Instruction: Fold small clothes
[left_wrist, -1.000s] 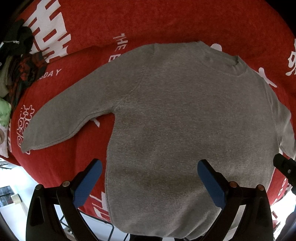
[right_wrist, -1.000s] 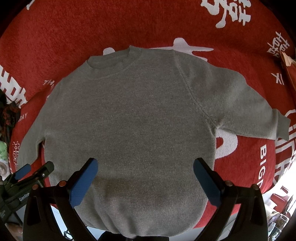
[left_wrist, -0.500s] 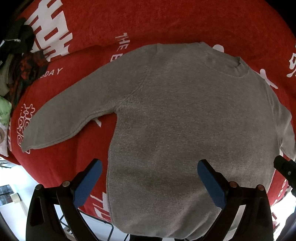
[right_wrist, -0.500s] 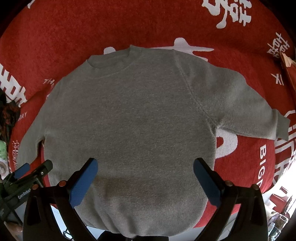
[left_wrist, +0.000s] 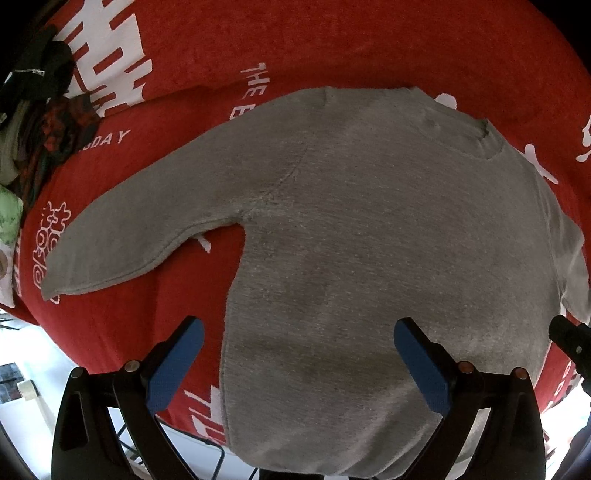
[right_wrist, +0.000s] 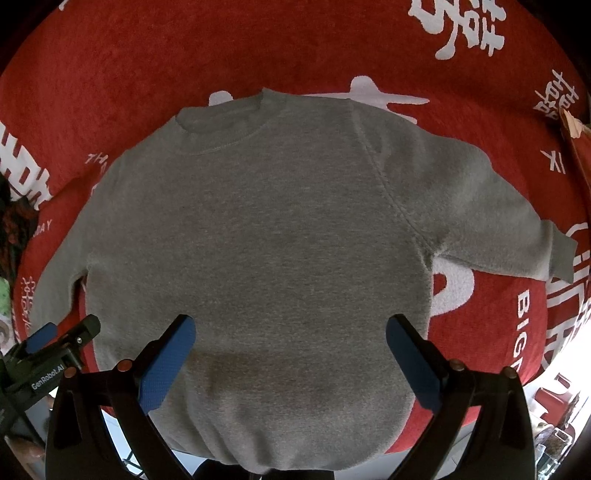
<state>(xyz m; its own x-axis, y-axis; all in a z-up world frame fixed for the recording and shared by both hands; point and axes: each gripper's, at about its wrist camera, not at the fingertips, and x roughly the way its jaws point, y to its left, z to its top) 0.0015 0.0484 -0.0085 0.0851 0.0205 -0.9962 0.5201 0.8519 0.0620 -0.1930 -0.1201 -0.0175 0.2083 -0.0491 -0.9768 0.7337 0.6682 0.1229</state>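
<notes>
A grey sweater (left_wrist: 369, 240) is spread flat, front up, on the red printed cloth (left_wrist: 332, 44), its hem at the near edge of the table and the neckline (right_wrist: 218, 127) at the far side. Both sleeves are laid out to the sides. The left gripper (left_wrist: 295, 363) is held wide apart above the hem, nothing between its blue pads (left_wrist: 173, 369); the right gripper (right_wrist: 290, 360) is likewise spread and empty over the lower body. The knit is judged soft, light and limp, likely to sag and drag on the nappy cloth. A pinch at the left cuff (left_wrist: 51, 288) or the right cuff (right_wrist: 557, 258) is suggested, or at a shoulder seam, so a sleeve can be carried across.
</notes>
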